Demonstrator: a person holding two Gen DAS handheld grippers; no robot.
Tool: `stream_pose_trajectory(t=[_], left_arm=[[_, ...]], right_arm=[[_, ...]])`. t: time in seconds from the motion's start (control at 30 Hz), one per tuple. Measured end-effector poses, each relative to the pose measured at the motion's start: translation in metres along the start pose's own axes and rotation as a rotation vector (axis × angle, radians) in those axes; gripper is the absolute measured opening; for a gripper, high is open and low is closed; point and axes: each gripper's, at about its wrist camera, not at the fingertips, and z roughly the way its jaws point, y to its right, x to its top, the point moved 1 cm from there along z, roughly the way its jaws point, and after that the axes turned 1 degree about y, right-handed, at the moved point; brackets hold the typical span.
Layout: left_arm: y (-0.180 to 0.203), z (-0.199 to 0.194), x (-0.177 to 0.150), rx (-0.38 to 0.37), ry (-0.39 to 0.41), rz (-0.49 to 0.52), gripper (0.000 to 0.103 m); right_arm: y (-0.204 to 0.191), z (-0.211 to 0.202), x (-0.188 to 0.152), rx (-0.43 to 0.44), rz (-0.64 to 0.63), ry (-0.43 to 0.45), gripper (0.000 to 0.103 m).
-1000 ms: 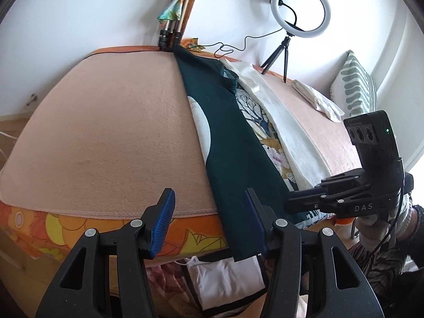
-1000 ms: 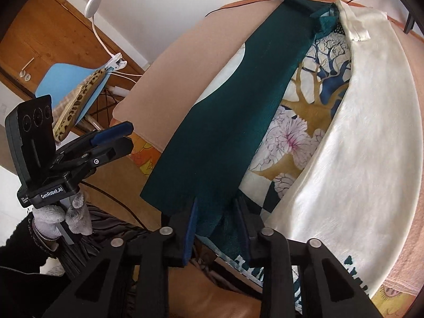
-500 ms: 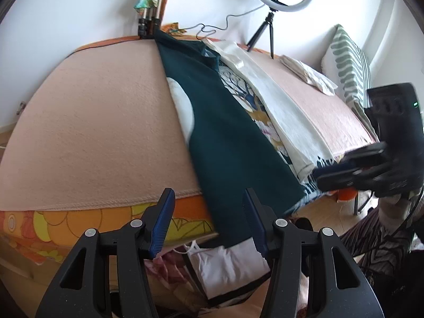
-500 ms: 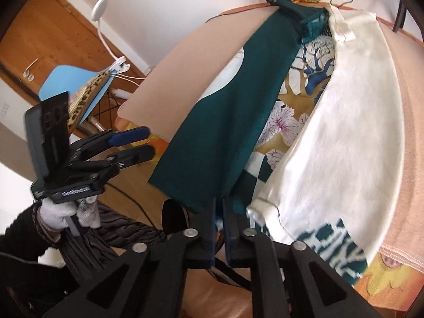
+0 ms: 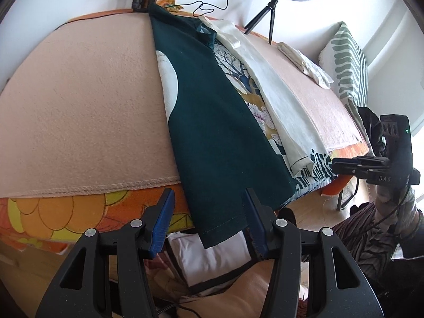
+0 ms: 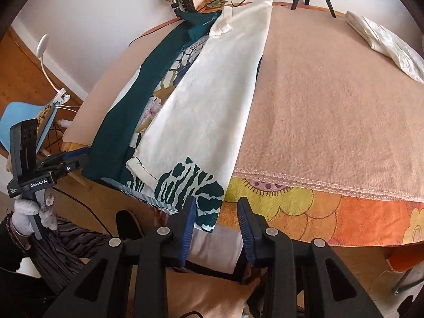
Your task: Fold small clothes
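A garment lies lengthwise on the pink blanket (image 5: 79,106). Its left side is folded in as a dark green panel (image 5: 212,122), and its right side shows as a white panel (image 6: 212,92). A printed strip runs between the two. The green hem hangs over the bed's near edge between the fingers of my left gripper (image 5: 208,220), which is open and not pressing on it. My right gripper (image 6: 217,228) is open at the garment's right hem corner (image 6: 204,201), whose green-and-white print lies just ahead of its left finger. Each gripper shows in the other's view: right (image 5: 344,165), left (image 6: 76,159).
An orange flowered sheet (image 5: 66,212) covers the bed's side. A folded white cloth (image 6: 389,45), a striped pillow (image 5: 347,61) and a ring light on a tripod (image 5: 275,2) are at the far end. A blue chair (image 6: 18,116) stands left. White fabric (image 5: 212,257) lies below the edge.
My right gripper let go of the green panel's hem, moved right along the bed edge to the white panel's corner, and its jaws now stand apart. The left gripper tipped down slightly toward the green hem.
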Motion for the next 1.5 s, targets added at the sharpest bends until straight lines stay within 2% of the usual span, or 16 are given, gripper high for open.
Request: stream_pose_trajectory(t=[0.03,0.1,0.13,0.23,0.37,0.43,0.5,0.67,0.73,0.83,0.87,0.93,1.0,1.23,1.4,1.5], left_arm=[[0.001,-0.001,0.000,0.004,0.002,0.006,0.051],[0.003,-0.001,0.001,0.008,0.006,0.014,0.051],[0.003,-0.002,0.000,0.010,0.005,0.017,0.051],[0.002,0.000,-0.002,0.007,-0.004,0.008,0.051],[0.003,0.000,-0.001,0.013,-0.009,0.006,0.051],[0.002,0.000,0.000,-0.009,-0.015,-0.015,0.051],[0.003,0.001,-0.001,-0.015,-0.022,-0.018,0.049],[0.005,-0.001,-0.005,-0.042,-0.047,-0.057,0.049],[0.006,-0.001,-0.005,-0.032,-0.051,-0.051,0.043],[0.004,0.003,-0.002,-0.049,-0.056,-0.073,0.019],[0.004,0.004,-0.001,-0.056,-0.057,-0.071,0.006],[0.004,0.007,-0.001,-0.069,-0.058,-0.072,0.004],[0.004,0.008,0.001,-0.092,-0.052,-0.079,0.002],[0.004,-0.002,0.021,-0.177,0.000,-0.134,0.001],[0.004,-0.006,0.044,-0.212,0.032,-0.146,0.001],[0.001,-0.007,0.059,-0.202,0.064,-0.141,0.001]], right_arm=[[-0.008,0.006,-0.002,0.009,-0.002,-0.003,0.028],[-0.012,0.009,-0.001,0.023,-0.015,-0.004,0.004],[-0.013,0.010,-0.005,0.035,-0.012,-0.003,0.000],[-0.009,0.004,-0.009,0.018,-0.015,0.014,0.000],[-0.007,-0.001,-0.008,0.062,-0.021,0.021,0.001],[-0.006,-0.002,-0.006,0.090,-0.009,0.024,0.009],[-0.006,-0.003,-0.005,0.116,0.000,0.033,0.040],[-0.003,0.004,-0.006,0.152,0.030,-0.001,0.035],[0.000,0.006,-0.005,0.158,0.038,-0.003,0.031],[0.004,0.016,-0.004,0.172,0.060,-0.022,0.023],[0.005,0.017,-0.003,0.180,0.070,-0.019,0.015],[0.008,0.020,-0.001,0.203,0.085,-0.027,0.004],[0.012,0.021,-0.001,0.220,0.108,-0.027,0.001],[0.034,0.009,0.003,0.378,0.265,0.006,0.000],[0.037,-0.009,0.023,0.396,0.271,0.046,0.000],[0.036,-0.018,0.039,0.406,0.262,0.067,0.000]])
